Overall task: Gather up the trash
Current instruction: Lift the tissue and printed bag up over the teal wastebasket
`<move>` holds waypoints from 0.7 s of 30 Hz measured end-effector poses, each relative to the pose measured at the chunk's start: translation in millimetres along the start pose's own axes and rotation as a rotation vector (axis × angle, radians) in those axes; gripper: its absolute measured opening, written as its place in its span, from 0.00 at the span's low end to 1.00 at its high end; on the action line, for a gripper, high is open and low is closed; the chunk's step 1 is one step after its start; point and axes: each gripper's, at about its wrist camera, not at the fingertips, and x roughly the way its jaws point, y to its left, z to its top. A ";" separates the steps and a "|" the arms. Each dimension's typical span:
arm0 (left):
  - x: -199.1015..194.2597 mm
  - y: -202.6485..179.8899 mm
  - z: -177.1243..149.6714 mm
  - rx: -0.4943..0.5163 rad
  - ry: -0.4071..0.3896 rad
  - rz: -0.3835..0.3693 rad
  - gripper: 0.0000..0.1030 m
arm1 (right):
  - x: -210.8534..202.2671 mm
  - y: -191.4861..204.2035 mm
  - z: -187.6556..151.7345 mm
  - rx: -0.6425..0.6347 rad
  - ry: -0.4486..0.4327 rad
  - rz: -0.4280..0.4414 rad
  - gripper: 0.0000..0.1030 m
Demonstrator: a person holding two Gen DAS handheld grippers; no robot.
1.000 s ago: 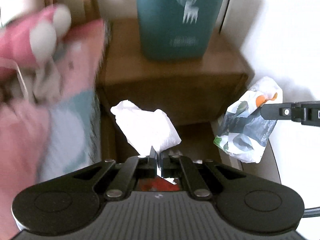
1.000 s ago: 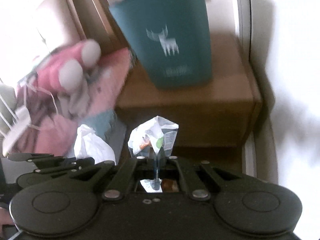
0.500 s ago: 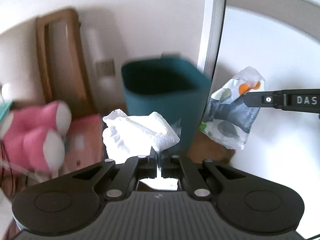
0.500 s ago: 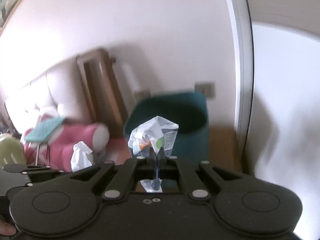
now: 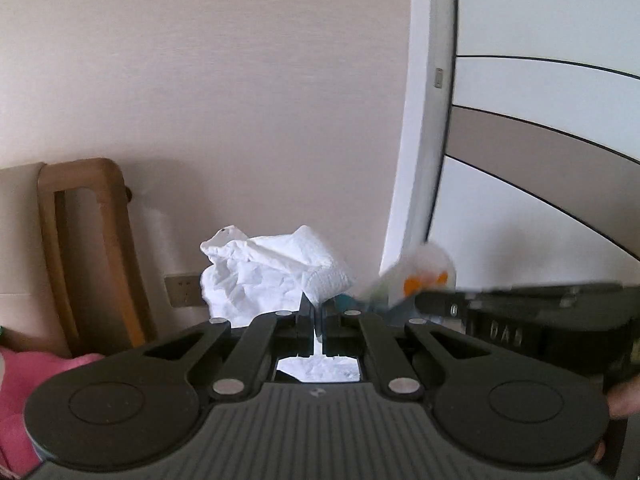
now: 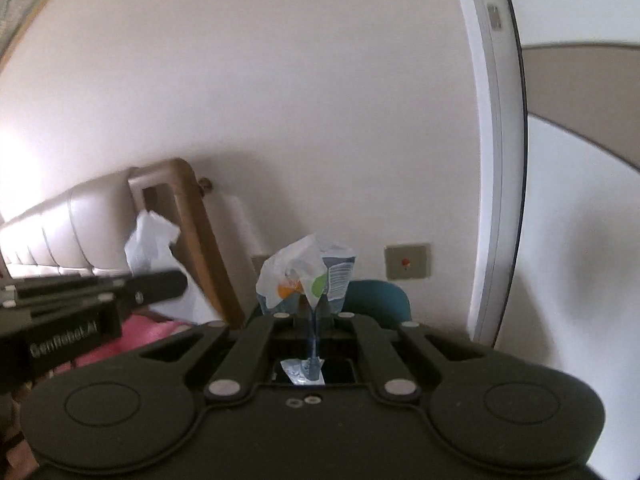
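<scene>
My left gripper is shut on a crumpled white tissue and holds it up in front of the wall. My right gripper is shut on a crumpled printed snack wrapper. The wrapper also shows blurred in the left wrist view, and the tissue in the right wrist view. Only the rim of the teal trash bin shows, low behind the wrapper. Both grippers are side by side, raised above the bin.
A wooden headboard frame and padded headboard stand at left. A pink plush toy lies at lower left. A wall socket and switch plate sit on the wall. A white door frame runs at right.
Both grippers tilted upward with their trash. The teal bin dropped from full view to almost out of sight at the bottom; the wall now fills both views.
</scene>
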 end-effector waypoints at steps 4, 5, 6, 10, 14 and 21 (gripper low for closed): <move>29.2 3.0 2.6 -0.035 0.043 0.005 0.03 | 26.3 -7.0 -7.0 0.019 0.049 -0.016 0.00; 38.3 3.6 0.5 -0.044 0.059 0.009 0.03 | 32.9 -9.1 -9.8 0.022 0.061 -0.020 0.00; 40.6 2.8 -0.4 -0.049 0.073 0.012 0.03 | 37.7 -9.3 -11.2 0.020 0.069 -0.026 0.00; 72.0 5.1 -11.1 -0.113 0.170 -0.004 0.03 | 54.9 -10.4 -20.1 0.017 0.110 -0.035 0.00; 84.5 6.4 -32.6 -0.147 0.256 -0.011 0.03 | 67.0 -9.5 -28.7 0.012 0.163 -0.040 0.00; 105.1 7.5 -53.6 -0.179 0.381 -0.013 0.03 | 69.8 -8.4 -37.8 -0.009 0.211 -0.065 0.10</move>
